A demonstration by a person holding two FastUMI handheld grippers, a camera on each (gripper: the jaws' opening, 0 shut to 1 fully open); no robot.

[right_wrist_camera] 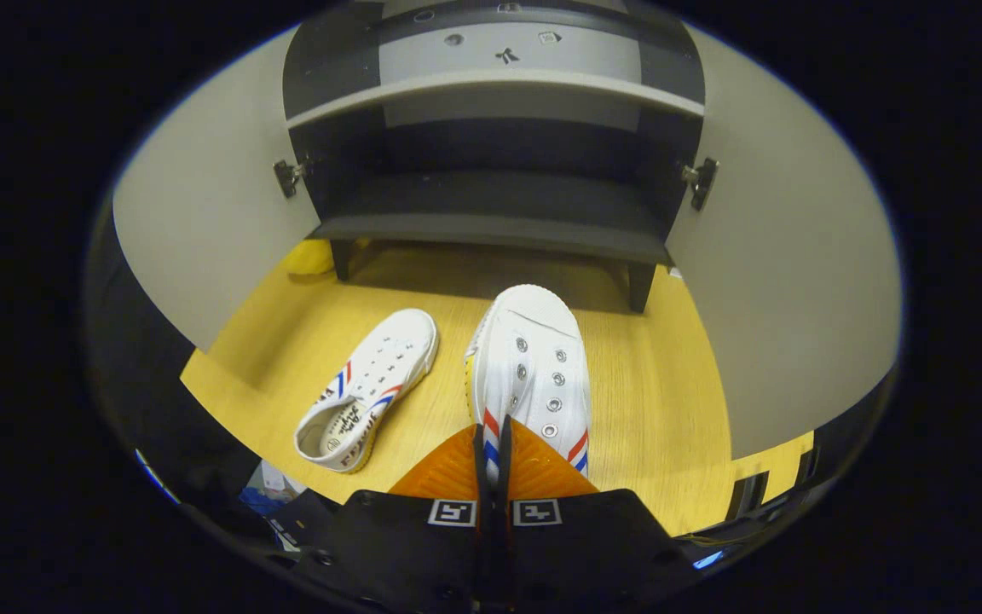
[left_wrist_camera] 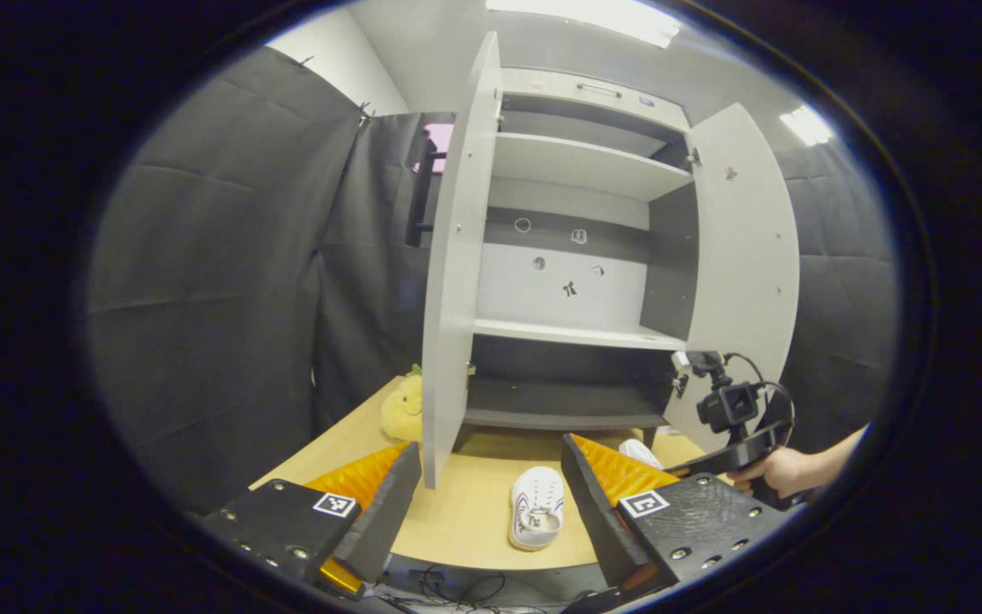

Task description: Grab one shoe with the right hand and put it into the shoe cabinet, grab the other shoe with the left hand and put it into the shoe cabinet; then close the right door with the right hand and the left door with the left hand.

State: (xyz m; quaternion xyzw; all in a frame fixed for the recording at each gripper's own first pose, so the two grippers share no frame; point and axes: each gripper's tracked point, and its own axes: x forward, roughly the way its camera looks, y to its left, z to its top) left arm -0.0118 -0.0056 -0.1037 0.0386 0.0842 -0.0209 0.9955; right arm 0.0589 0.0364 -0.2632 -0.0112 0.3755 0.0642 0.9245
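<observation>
My right gripper [right_wrist_camera: 493, 437] is shut on the heel end of a white canvas shoe [right_wrist_camera: 534, 367] with red and blue stripes, toe pointing at the open shoe cabinet [right_wrist_camera: 491, 226]. Whether that shoe is off the table I cannot tell. The second shoe [right_wrist_camera: 372, 388] lies to its left on the wooden table [right_wrist_camera: 661, 401]. In the left gripper view my left gripper [left_wrist_camera: 491, 452] hangs open above the table's near edge, with the loose shoe [left_wrist_camera: 536, 507] between its fingers' lines but well ahead. The right gripper [left_wrist_camera: 687, 465] and the hand [left_wrist_camera: 785, 469] holding it show at the right, by the held shoe [left_wrist_camera: 640, 452].
Both cabinet doors stand open: the left door [left_wrist_camera: 453, 281] swings out toward me, the right door [left_wrist_camera: 742, 256] angles outward. The cabinet has several bare shelves; the bottom shelf [left_wrist_camera: 559, 401] sits just above the table. A yellow plush toy [left_wrist_camera: 403, 408] rests left of the left door.
</observation>
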